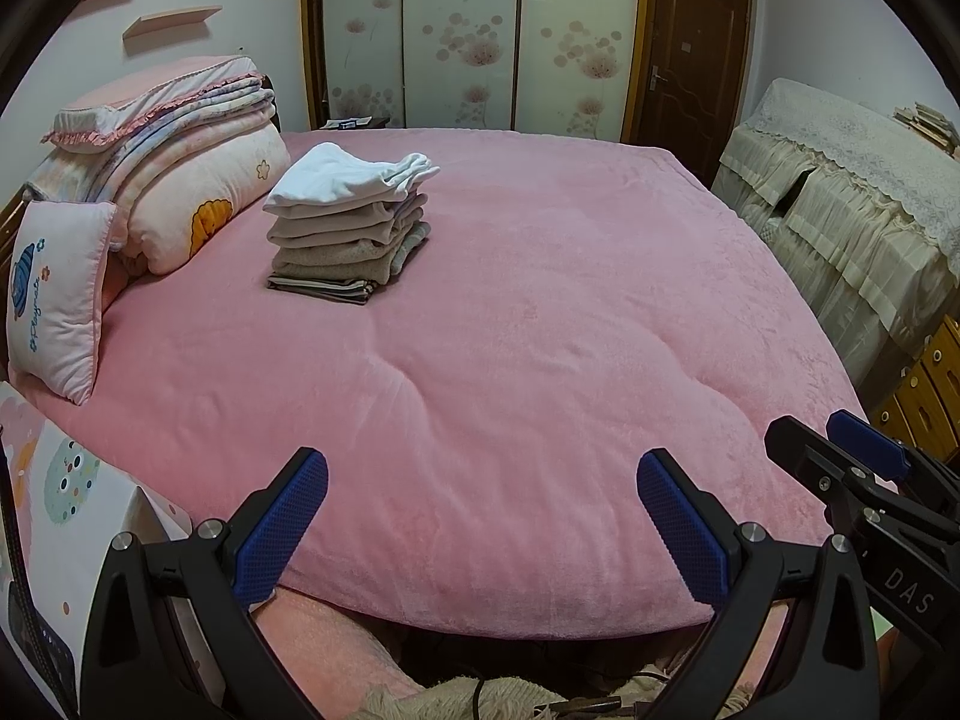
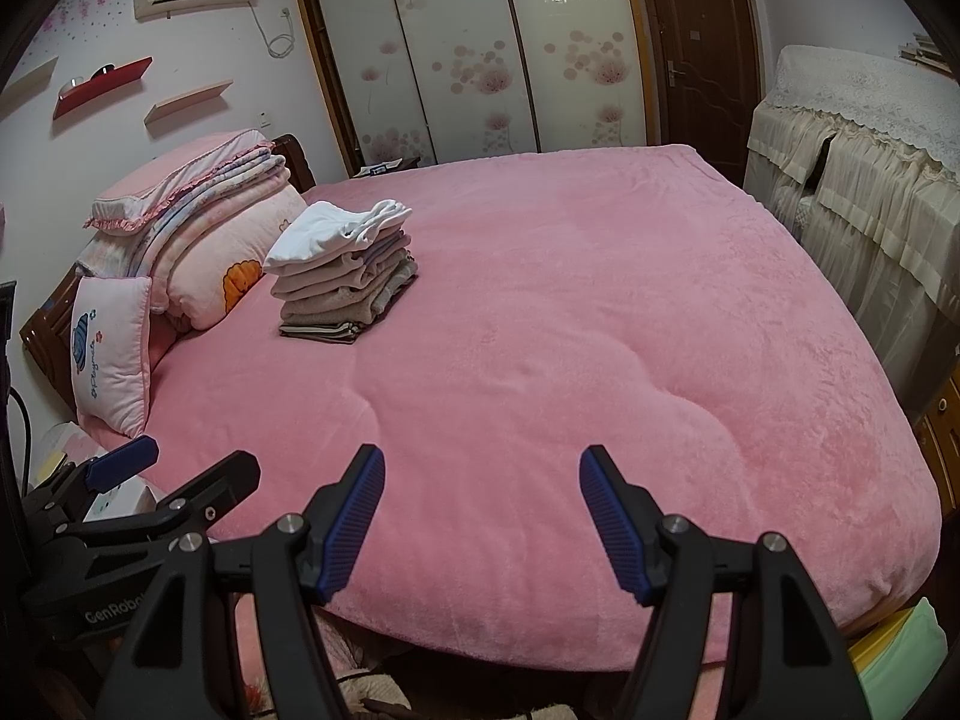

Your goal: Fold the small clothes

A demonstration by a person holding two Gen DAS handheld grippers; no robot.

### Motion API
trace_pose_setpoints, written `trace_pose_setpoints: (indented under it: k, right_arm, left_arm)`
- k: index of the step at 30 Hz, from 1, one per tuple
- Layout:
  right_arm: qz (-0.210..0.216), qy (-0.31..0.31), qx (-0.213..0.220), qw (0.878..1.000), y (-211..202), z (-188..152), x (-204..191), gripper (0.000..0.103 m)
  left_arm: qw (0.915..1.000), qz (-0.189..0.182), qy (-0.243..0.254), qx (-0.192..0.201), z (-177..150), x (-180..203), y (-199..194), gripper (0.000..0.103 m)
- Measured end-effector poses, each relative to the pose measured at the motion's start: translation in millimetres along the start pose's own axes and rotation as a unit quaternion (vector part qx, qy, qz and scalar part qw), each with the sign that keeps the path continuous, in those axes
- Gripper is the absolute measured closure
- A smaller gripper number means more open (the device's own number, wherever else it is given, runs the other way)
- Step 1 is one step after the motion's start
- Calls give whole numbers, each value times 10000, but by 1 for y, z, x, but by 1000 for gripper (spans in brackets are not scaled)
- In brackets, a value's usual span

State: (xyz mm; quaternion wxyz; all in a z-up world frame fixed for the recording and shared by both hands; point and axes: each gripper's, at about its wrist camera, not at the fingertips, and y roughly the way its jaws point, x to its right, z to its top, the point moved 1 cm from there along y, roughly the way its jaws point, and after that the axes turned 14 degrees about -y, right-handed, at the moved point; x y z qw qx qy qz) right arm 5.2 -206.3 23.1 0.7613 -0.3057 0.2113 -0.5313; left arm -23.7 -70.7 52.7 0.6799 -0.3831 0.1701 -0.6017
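Observation:
A neat stack of folded small clothes [image 1: 351, 222] [image 2: 345, 273], white on top and beige and brown below, rests on the pink bedspread [image 1: 540, 330] [image 2: 570, 330] toward its far left. My left gripper [image 1: 483, 474] hovers open over the bed's near edge with nothing between its blue pads. My right gripper [image 2: 482, 468] is likewise open and empty above the near edge. Each gripper shows in the other's view: the right gripper [image 1: 840, 450] at the right side, the left gripper [image 2: 180, 462] at the left side. Both are far from the stack.
Folded quilts and pillows [image 1: 180, 180] [image 2: 192, 228] pile up at the bed's left by the headboard. A cloth-covered cabinet [image 1: 840, 210] [image 2: 870, 180] stands right of the bed. Sliding wardrobe doors [image 1: 468, 30] and a brown door [image 2: 702, 48] lie beyond.

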Motion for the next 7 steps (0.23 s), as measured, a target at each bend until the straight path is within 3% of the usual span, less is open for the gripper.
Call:
trace_pose_setpoints:
  k: [7]
  right_arm:
    - [-1, 0, -4, 10000, 0, 0, 0, 35]
  left_arm:
    - [10000, -5, -7, -12, -1, -1, 0, 1]
